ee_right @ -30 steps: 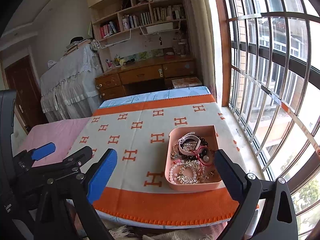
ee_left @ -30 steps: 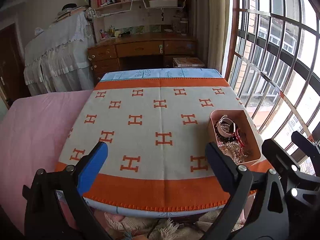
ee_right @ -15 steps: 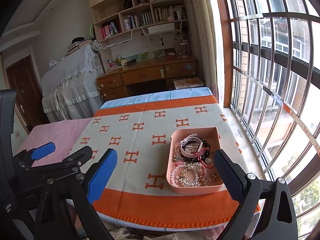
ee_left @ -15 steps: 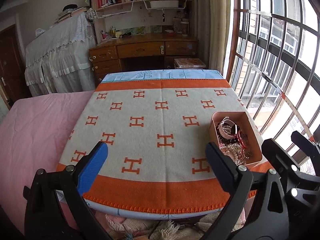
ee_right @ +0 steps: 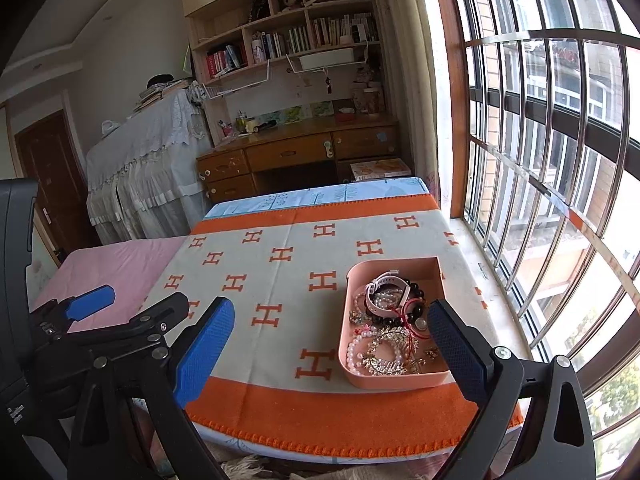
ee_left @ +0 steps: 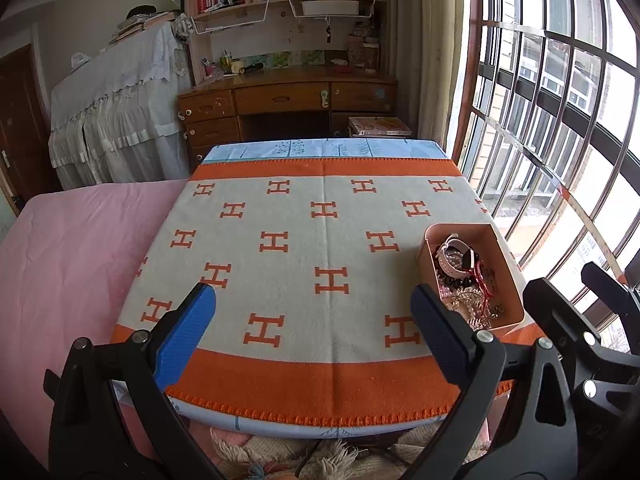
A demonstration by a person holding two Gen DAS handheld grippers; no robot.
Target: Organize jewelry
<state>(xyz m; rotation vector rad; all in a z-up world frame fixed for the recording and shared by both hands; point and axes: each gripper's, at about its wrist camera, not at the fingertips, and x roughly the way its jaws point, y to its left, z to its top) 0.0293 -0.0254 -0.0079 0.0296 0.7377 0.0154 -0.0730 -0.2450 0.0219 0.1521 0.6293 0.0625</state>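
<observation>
From the left wrist view, my left tongs [ee_left: 312,322] hang spread wide with nothing between them, above the near orange border of the blanket [ee_left: 320,248] on the bench. The pink tray [ee_left: 506,276] of jewelry [ee_left: 464,276] sits just past my right-hand finger, close to the bench's window-side edge. Ahead and to the left of the tongs the blanket lies bare, good room for laying pieces out.

From the right wrist view, my right tongs [ee_right: 330,332] are also spread and hold nothing; the tray [ee_right: 360,380] lies between the fingers, slightly right. All the jewelry [ee_right: 388,320] is heaped inside, tangled: that fits either a pile awaiting sorting or one gathered in. Any pick should take one strand at a time, keeping clear of the tray wall and the near bench edge.
</observation>
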